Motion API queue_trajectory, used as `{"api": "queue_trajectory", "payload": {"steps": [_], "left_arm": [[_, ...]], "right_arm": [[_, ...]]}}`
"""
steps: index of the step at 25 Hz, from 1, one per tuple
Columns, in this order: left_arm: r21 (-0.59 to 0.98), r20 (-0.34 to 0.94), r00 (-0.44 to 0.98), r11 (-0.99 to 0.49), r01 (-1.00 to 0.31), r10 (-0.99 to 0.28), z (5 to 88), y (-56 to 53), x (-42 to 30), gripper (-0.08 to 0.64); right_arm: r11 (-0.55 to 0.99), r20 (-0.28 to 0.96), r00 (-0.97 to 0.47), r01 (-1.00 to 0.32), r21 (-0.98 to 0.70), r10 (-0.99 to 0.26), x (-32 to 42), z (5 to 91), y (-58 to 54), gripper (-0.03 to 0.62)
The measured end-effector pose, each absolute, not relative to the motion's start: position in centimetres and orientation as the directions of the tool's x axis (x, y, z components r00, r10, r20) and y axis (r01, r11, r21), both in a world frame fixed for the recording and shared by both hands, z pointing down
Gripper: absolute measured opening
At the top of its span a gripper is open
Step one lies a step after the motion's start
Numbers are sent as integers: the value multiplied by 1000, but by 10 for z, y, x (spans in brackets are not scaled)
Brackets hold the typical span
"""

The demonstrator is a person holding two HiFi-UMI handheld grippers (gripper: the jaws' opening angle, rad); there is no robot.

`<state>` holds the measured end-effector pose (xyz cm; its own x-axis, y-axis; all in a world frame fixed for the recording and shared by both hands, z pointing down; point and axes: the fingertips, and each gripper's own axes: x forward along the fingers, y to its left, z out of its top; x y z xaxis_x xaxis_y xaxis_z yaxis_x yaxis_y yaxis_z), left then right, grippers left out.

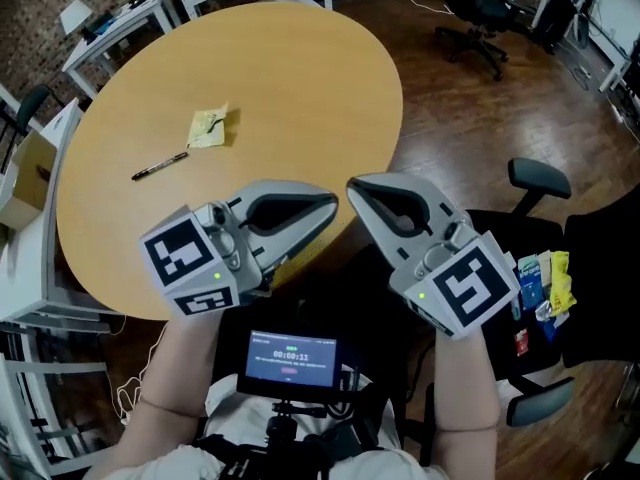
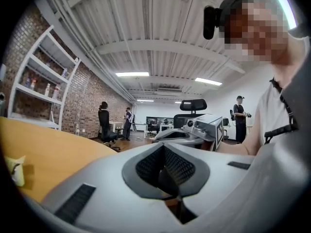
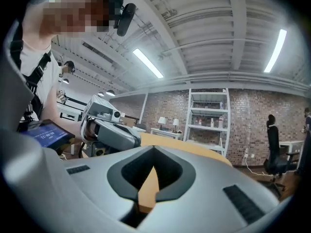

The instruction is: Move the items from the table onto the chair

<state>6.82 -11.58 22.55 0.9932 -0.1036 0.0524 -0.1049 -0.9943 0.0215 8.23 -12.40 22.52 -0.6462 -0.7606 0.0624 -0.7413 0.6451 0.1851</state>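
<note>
A yellow crumpled packet and a black pen lie on the round wooden table. The packet also shows at the left edge of the left gripper view. On the black office chair at the right lie several small colourful packets. My left gripper and right gripper hover side by side over the table's near edge, tips almost meeting. Both are shut with nothing between the jaws. Each gripper view shows the other gripper, the right one and the left one.
A phone with a lit screen is mounted at my chest. White desks and another office chair stand beyond the table, and a white shelf unit against the brick wall. People stand far across the room.
</note>
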Motion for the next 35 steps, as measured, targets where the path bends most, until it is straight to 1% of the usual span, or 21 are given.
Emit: {"api": "queue_trajectory", "payload": {"steps": [4, 9, 14, 19, 23, 28, 35], "left_arm": [[17, 59, 977, -979, -205, -204, 226, -134, 25, 9], [25, 75, 943, -944, -328, -325, 232, -152, -38, 9], [33, 89, 899, -900, -434, -429, 239, -168, -99, 9], [40, 95, 850, -851, -523, -518, 248, -183, -149, 9], [27, 102, 827, -829, -558, -553, 254, -185, -176, 9], [49, 108, 795, -795, -604, -597, 265, -193, -207, 9], [19, 139, 792, -798, -602, -594, 273, -192, -211, 9]], "right_arm": [[703, 42, -707, -692, 164, -706, 41, 223, -140, 2], [777, 74, -775, -618, 117, -627, -12, 229, -154, 2], [820, 8, -823, -564, 95, -567, -62, 225, -170, 2], [863, 24, -863, -503, 58, -505, -107, 232, -181, 2], [888, 36, -887, -459, 27, -460, -140, 241, -186, 2], [901, 49, -901, -433, -20, -432, -166, 249, -193, 2], [905, 77, -904, -424, -43, -420, -178, 258, -197, 2]]}}
